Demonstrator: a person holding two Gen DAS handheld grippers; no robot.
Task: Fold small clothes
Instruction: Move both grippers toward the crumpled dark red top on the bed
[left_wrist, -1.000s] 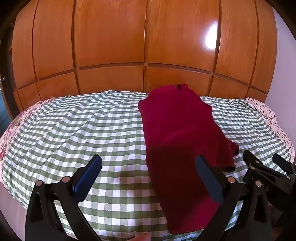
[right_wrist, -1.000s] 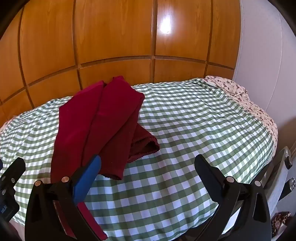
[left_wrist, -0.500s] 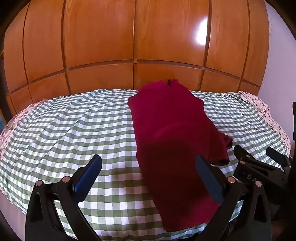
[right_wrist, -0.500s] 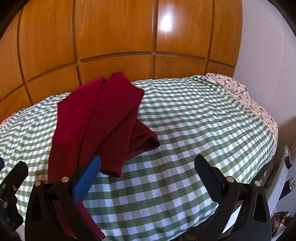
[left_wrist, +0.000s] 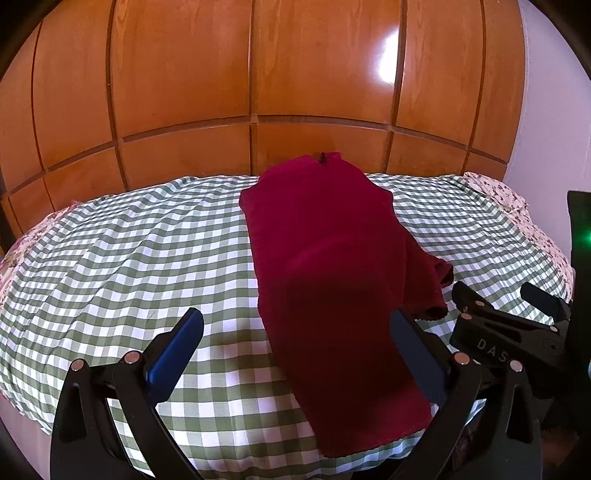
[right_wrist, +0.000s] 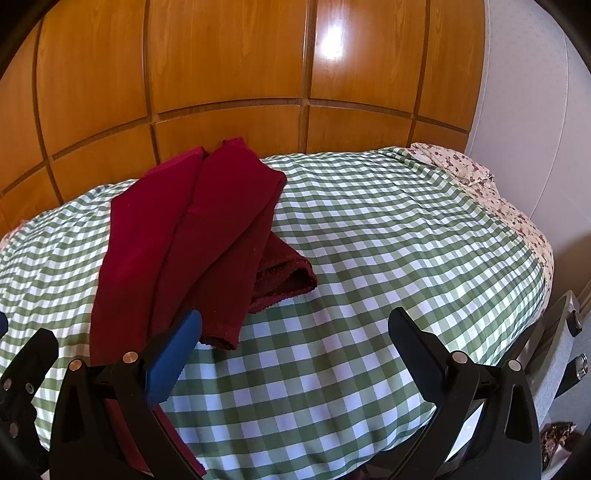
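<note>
A dark red garment (left_wrist: 332, 266) lies lengthwise on the green-and-white checked bed (left_wrist: 129, 258), folded into a long strip, with a loose flap sticking out on its right side. In the right wrist view the garment (right_wrist: 192, 243) lies at the left, its flap (right_wrist: 284, 273) bunched beside it. My left gripper (left_wrist: 295, 339) is open and empty above the near end of the garment. My right gripper (right_wrist: 295, 343) is open and empty over the bed, right of the garment. The right gripper also shows in the left wrist view (left_wrist: 506, 314).
A wooden panelled wardrobe (left_wrist: 258, 74) stands right behind the bed. A floral sheet edge (right_wrist: 480, 177) shows at the bed's right side, next to a white wall (right_wrist: 524, 92). A grey piece of furniture with knobs (right_wrist: 569, 354) stands at the right.
Both grippers have drawn back a little from the garment and stayed open. The garment has not moved.
</note>
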